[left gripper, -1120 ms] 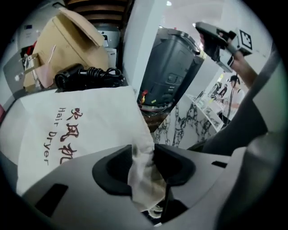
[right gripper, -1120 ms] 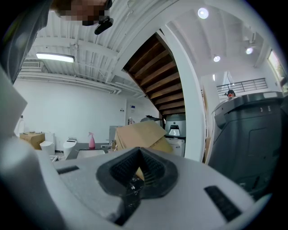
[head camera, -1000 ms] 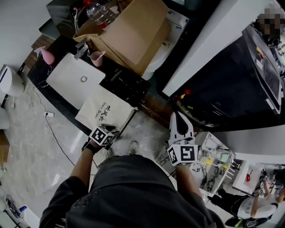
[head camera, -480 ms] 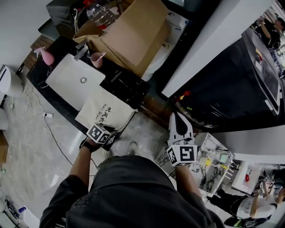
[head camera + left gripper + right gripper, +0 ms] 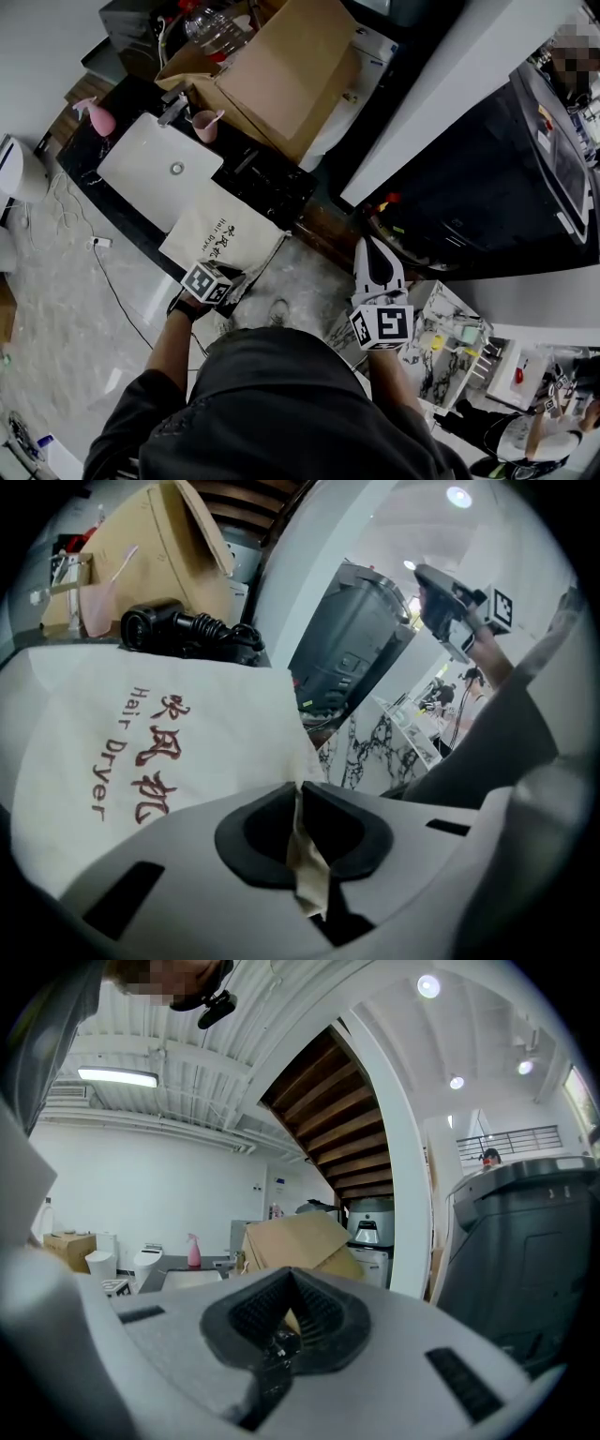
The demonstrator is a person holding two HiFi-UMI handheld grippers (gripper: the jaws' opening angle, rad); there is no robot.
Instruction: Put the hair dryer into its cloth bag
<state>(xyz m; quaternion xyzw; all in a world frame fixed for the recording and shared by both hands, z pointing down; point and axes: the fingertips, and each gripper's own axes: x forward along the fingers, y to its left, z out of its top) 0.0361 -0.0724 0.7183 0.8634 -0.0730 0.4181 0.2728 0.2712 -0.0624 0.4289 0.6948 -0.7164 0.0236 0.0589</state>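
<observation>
Head view: L gripper [image 5: 246, 275] is pinching cloth bag [image 5: 220, 239] at near corner; R gripper [image 5: 368, 247] is hanging well right of bag.
Left gripper view: jaws have just been closing and are now clamping bag fabric; hair dryer [image 5: 187, 632] is lying just behind bag.
Right gripper view: jaws are sitting together, empty.
Bag-opening step is prob. starting.

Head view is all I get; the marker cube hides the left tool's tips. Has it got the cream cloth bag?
Observer: Yes. The left tool has just been closing and pinches a fold of the cream cloth bag between its pads.
Operator: And what goes in it? Can't spot it here.
Observer: The black hair dryer lies beyond the bag's far edge, near the brown cardboard box.
Operator: Other tool?
Observer: The right tool is shut, nothing between its pads.
</observation>
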